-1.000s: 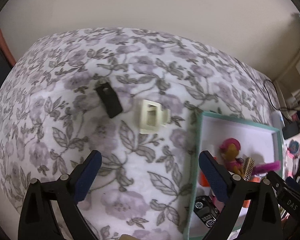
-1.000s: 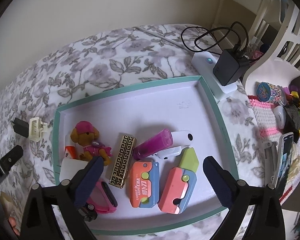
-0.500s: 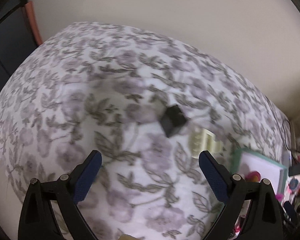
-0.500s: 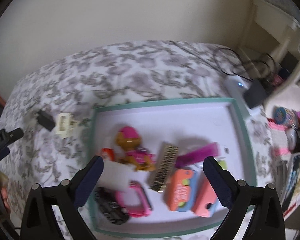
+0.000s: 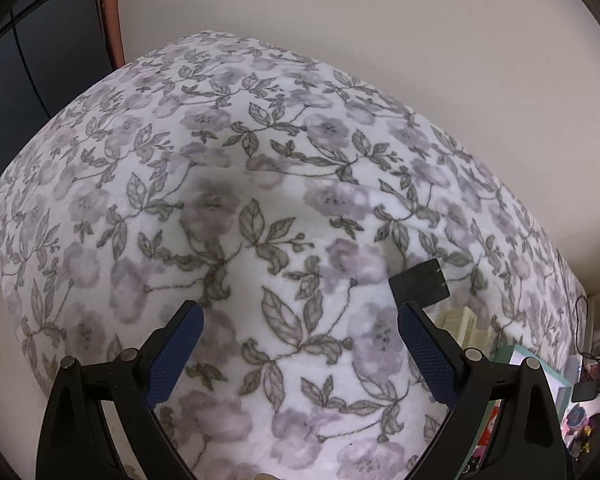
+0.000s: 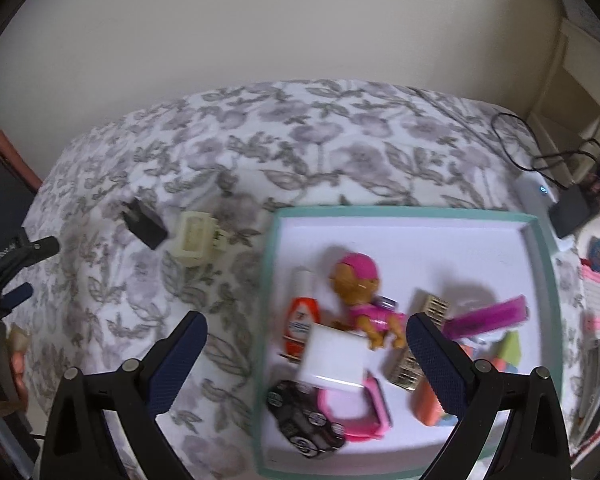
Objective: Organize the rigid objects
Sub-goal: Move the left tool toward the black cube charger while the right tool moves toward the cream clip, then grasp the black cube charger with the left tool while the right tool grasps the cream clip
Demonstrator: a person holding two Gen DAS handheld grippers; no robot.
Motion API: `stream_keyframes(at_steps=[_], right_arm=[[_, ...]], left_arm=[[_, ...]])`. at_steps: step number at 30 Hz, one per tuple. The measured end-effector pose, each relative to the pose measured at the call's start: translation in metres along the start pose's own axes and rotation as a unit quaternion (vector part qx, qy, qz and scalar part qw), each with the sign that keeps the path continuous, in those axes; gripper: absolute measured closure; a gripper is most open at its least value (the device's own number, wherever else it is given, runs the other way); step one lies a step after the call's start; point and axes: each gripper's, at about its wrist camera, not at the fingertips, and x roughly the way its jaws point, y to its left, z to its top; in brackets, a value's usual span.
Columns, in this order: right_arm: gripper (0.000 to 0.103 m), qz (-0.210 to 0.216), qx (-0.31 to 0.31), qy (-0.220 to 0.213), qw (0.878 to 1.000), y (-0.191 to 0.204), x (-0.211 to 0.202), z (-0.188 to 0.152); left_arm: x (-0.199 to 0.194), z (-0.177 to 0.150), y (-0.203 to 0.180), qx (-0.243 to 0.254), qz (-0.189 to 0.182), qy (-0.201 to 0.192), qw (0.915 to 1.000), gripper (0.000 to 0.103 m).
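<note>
Floral bedspread (image 5: 260, 208) — soft, fleecy cloth, grey-lilac blossoms and leaves on white. Landmark: teal-rimmed tray (image 6: 540, 240), rectangular, smooth white floor. Left of the tray, apart from it on the cloth, a cream plastic clip (image 6: 196, 238), boxy and hollow; just left of that, a matte black block (image 6: 146, 224), flat-sided. Inside the tray, toward its near-left part: a pup figure (image 6: 364, 292) with pink helmet, glossy; a red-and-white tube (image 6: 302, 312); a white square slab (image 6: 336, 358); a black toy car (image 6: 304, 420); a pink frame (image 6: 360, 412). Further right in the tray, a gold ridged bar (image 6: 420, 344) and a translucent magenta stick (image 6: 488, 316), both blurred. Left gripper (image 5: 298, 336) spread wide, nothing between its blue textured pads; in its view the black block (image 5: 420, 284) sits just beyond the right pad, the cream clip (image 5: 466, 326) partly hidden behind it. Right gripper (image 6: 306, 346) likewise wide apart and empty, above the tray's left rim. Against half a second ago, both views have swung left — block and clip now sit lower and closer to the left gripper's right finger.
</note>
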Motion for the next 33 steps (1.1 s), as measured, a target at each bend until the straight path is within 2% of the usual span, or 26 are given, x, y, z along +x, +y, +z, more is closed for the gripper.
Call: stream_keyframes(at_steps=[8,17,26,32,33], right_arm=[[0.002,0.050,0.003,-0.006,0.999,0.029,0.017,0.021],[0.011,0.063,-0.025,0.012,0.998,0.065,0.056,0.036],[0.022,0.059,-0.044,0.034,0.997,0.082,0.101,0.043],[0.023,0.054,-0.044,0.039,0.997,0.082,0.121,0.046],[0.023,0.052,-0.045,0.040,0.997,0.082,0.124,0.047]], left_arm=[[0.011,0.011,-0.017,0.012,-0.033,0.009,0.9994,0.005],[0.037,0.019,-0.050,0.029,-0.064,0.046,0.9965,0.005],[0.070,0.024,-0.073,0.047,-0.069,0.065,0.9944,0.005],[0.091,0.021,-0.081,0.054,-0.075,0.083,0.9923,0.009],[0.093,0.020,-0.083,0.058,-0.074,0.085,0.9919,0.019]])
